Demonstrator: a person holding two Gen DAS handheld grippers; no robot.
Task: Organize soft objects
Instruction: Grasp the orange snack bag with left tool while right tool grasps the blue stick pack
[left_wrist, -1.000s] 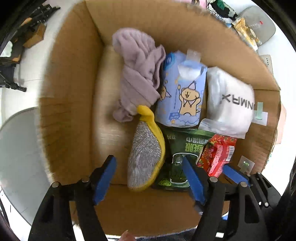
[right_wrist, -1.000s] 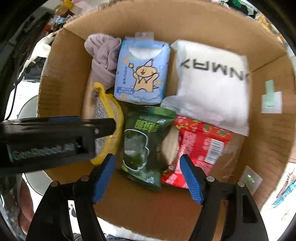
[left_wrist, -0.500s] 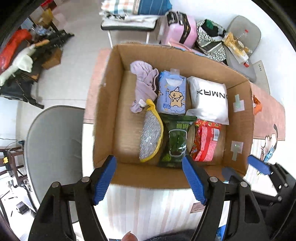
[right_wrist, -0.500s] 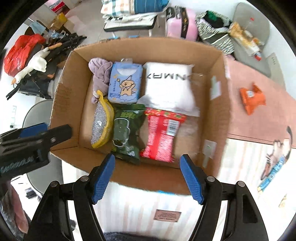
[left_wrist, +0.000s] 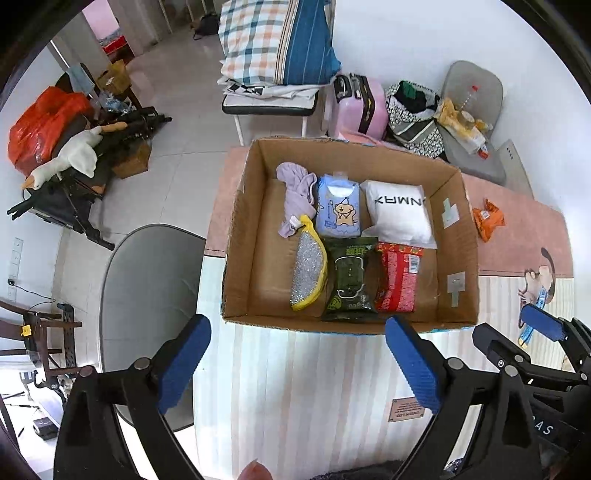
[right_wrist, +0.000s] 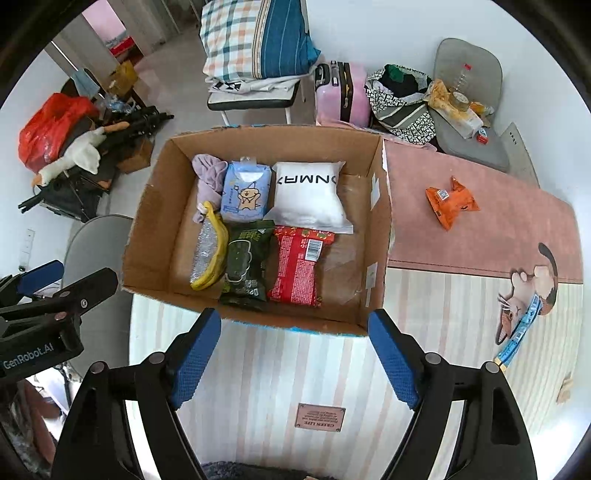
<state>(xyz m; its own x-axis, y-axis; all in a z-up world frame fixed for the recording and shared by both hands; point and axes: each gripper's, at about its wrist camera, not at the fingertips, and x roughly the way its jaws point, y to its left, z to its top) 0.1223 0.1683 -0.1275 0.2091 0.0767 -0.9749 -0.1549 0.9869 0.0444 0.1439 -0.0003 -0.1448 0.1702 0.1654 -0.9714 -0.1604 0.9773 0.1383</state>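
An open cardboard box (left_wrist: 243, 236) (right_wrist: 147, 236) stands on the table. Inside lie a lilac cloth (left_wrist: 297, 195), a blue tissue pack (left_wrist: 340, 212), a white pack (left_wrist: 400, 212), a yellow-edged scouring pad (left_wrist: 308, 271), a dark green pack (left_wrist: 349, 284) and a red pack (left_wrist: 397, 282). An orange packet (right_wrist: 448, 201) lies on the pink mat, right of the box. My left gripper (left_wrist: 299, 365) and right gripper (right_wrist: 295, 356) are open and empty, held above the table on the near side of the box.
A striped cloth (right_wrist: 280, 387) and a pink mat (right_wrist: 461, 240) cover the table. A grey chair (left_wrist: 147, 295) stands left of it. A suitcase (left_wrist: 360, 105), bags, another chair and clutter stand on the floor beyond.
Both grippers have pulled back and up from inside the box to high above its near edge. The items in the box have not moved.
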